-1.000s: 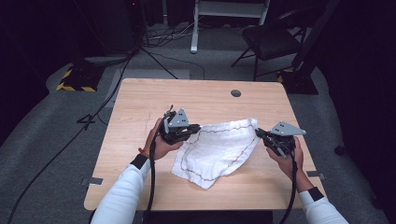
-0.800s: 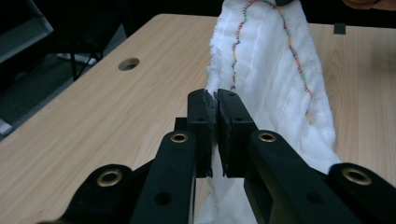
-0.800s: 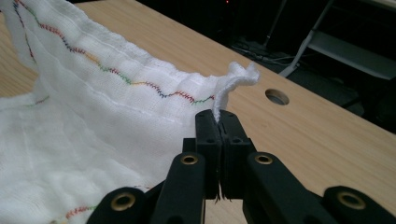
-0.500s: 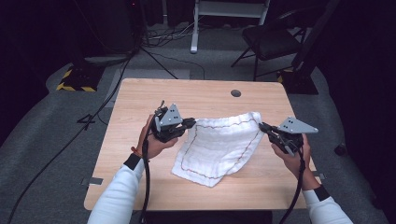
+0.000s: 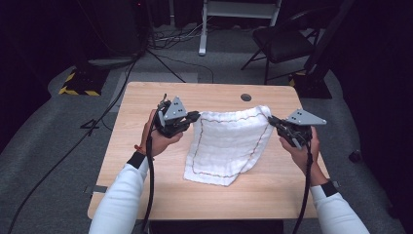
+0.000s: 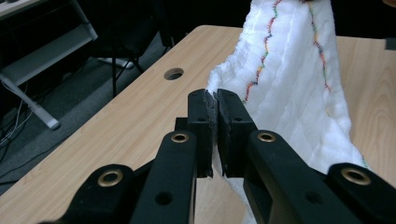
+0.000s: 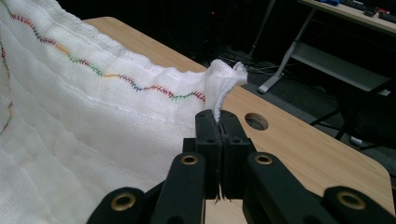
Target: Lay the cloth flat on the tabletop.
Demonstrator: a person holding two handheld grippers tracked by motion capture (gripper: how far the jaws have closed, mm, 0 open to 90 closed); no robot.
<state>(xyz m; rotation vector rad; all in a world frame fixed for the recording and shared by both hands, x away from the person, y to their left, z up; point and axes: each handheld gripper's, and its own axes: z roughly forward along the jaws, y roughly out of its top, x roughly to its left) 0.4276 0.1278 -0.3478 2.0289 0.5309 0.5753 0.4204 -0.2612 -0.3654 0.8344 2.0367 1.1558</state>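
High view: you are pinching the cloth [image 5: 229, 146] corners with both clenched jaws, spreading it; its lower edge is resting on the bench [image 5: 146, 97].

White cloth [image 5: 229, 144] with rainbow zigzag stitching, light wood table [image 5: 146, 190], black jaws

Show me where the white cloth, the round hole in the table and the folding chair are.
white cloth [image 5: 225, 146]: high view, middle of its hanging face.
round hole [image 5: 246, 97]: high view, its dark centre near the table's far edge.
folding chair [image 5: 282, 44]: high view, its seat.
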